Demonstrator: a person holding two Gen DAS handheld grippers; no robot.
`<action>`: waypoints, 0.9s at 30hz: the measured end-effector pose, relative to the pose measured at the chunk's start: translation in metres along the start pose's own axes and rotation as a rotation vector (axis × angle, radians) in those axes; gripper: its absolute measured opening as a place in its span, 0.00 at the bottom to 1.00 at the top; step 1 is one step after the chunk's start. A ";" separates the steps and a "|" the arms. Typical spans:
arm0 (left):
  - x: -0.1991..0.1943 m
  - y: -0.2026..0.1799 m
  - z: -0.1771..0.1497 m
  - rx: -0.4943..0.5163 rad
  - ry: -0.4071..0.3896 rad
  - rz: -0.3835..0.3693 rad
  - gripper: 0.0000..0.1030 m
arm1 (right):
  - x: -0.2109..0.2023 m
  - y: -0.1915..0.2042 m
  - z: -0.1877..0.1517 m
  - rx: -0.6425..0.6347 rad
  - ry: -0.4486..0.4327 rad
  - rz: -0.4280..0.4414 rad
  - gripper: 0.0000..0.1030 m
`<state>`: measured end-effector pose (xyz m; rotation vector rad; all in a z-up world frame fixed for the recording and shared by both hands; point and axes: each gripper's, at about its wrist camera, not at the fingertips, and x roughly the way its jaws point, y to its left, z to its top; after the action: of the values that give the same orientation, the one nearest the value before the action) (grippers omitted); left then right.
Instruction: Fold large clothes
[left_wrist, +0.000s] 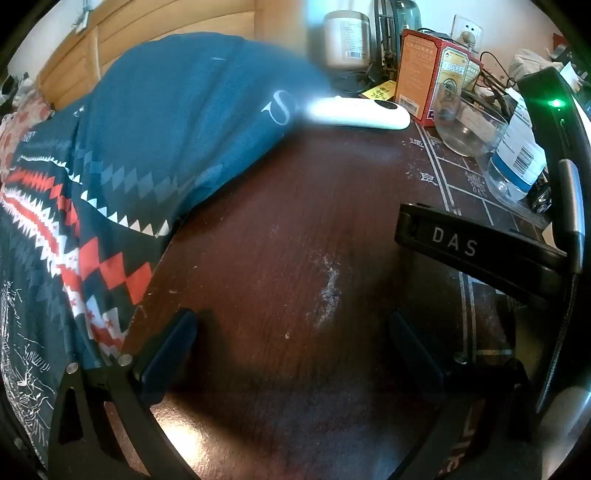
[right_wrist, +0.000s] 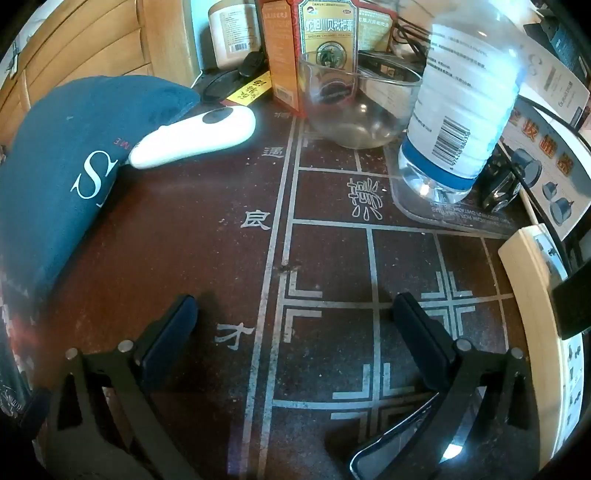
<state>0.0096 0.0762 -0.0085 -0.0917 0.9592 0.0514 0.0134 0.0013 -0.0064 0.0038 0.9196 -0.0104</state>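
A large dark teal garment (left_wrist: 177, 122) with a red, white and black zigzag band (left_wrist: 74, 236) lies folded over on the left of the dark brown table (left_wrist: 280, 229). In the right wrist view the same garment (right_wrist: 74, 147) shows a white letter S at the left. My left gripper (left_wrist: 291, 332) is open over bare table, just right of the garment's edge, with nothing between its fingers. My right gripper (right_wrist: 293, 317) is open too, over the chessboard lines on the table (right_wrist: 207, 258), well clear of the cloth. The other gripper's black body (left_wrist: 480, 247) shows at the right of the left wrist view.
A white handheld device (right_wrist: 195, 136) rests against the garment's far edge. Behind it stand a glass bowl (right_wrist: 354, 107), a clear plastic bottle (right_wrist: 465, 96), an orange medicine box (right_wrist: 317, 40) and a jar (right_wrist: 232, 33). Cables and boxes crowd the right side; a phone (right_wrist: 402, 439) lies near the front.
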 end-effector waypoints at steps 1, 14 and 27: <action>0.000 0.000 0.000 0.000 0.000 0.001 1.00 | 0.000 0.000 0.000 0.002 0.002 -0.001 1.00; 0.000 0.000 0.000 0.000 0.000 0.001 1.00 | -0.001 0.000 0.000 0.017 0.020 -0.013 1.00; 0.000 0.000 0.000 0.000 0.000 0.001 1.00 | -0.002 -0.001 -0.001 0.024 0.030 -0.022 1.00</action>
<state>0.0096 0.0767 -0.0081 -0.0918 0.9589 0.0523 0.0116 0.0007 -0.0048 0.0161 0.9494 -0.0417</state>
